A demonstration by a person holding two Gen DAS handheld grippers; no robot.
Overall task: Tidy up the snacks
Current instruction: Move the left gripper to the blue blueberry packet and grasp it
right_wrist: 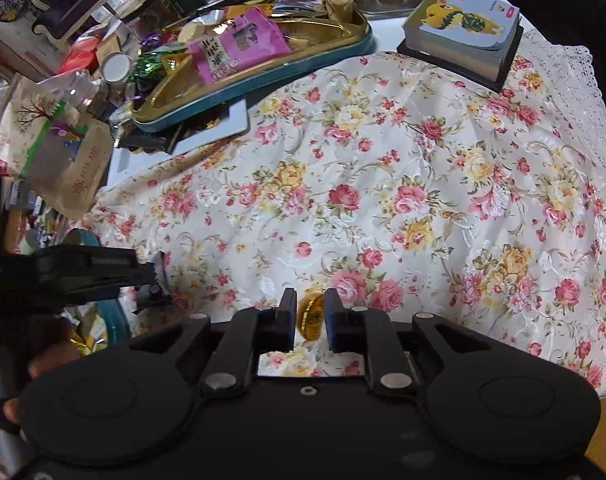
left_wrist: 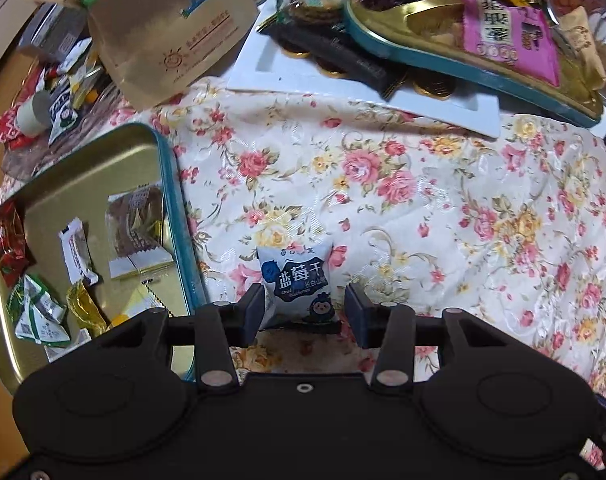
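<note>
A small white and blue dried-blueberry packet (left_wrist: pixel 297 276) lies on the floral tablecloth (left_wrist: pixel 423 208). My left gripper (left_wrist: pixel 303 308) points down over it, open, with one finger on each side and a gap at the right finger. Just left of it stands a gold tin tray with a teal rim (left_wrist: pixel 103 168), holding several wrapped snacks. My right gripper (right_wrist: pixel 310 316) is shut on a gold foil coin (right_wrist: pixel 311 314), held edge-on above the cloth.
A second teal-rimmed gold tin (left_wrist: pixel 423 20) (right_wrist: pixel 263 76) heaped with snacks rests on a white board (left_wrist: pixel 343 92), with more gold coins (left_wrist: pixel 433 86) under it. A brown paper bag (left_wrist: pixel 163 32) stands at the back left and a thick small book (right_wrist: pixel 463 36) at the back right. A hand (right_wrist: pixel 43 356) shows at the left.
</note>
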